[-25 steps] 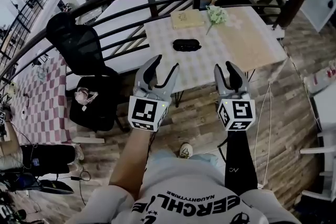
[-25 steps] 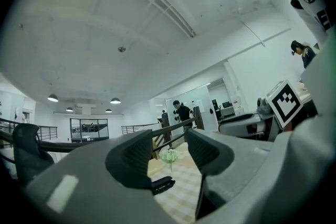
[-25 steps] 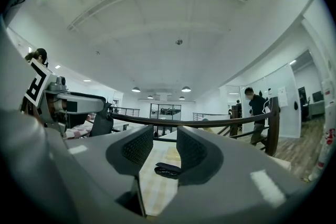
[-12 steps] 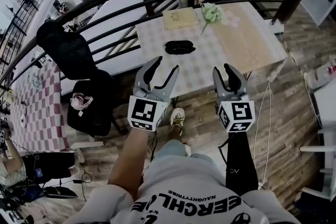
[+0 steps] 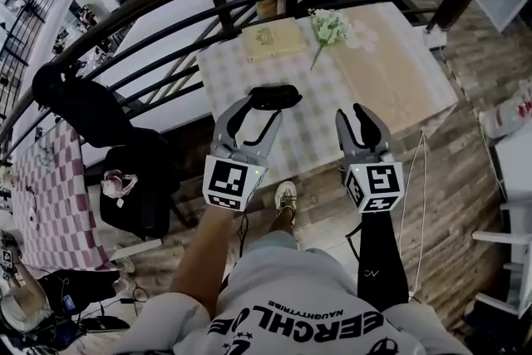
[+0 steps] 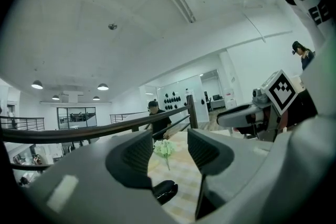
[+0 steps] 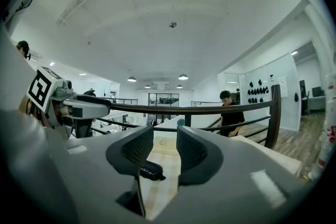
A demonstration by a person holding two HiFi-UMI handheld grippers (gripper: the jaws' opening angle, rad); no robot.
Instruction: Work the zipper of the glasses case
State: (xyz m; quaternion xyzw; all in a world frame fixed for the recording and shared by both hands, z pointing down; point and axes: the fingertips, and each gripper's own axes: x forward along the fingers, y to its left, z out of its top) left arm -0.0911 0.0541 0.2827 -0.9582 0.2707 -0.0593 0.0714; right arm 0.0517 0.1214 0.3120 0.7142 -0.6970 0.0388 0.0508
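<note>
One black, oblong glasses case (image 5: 281, 96) lies on the checkered table (image 5: 326, 114).

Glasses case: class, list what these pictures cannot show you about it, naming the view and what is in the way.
1. Zipper and pull: too small and dark on the glasses case in the head view.
2. Case's left end: head view, behind a tip of the left tongs.
3. Case's left part: right gripper view, behind the right tongs.
4. Zipped or unzipped: no view shows it.
</note>
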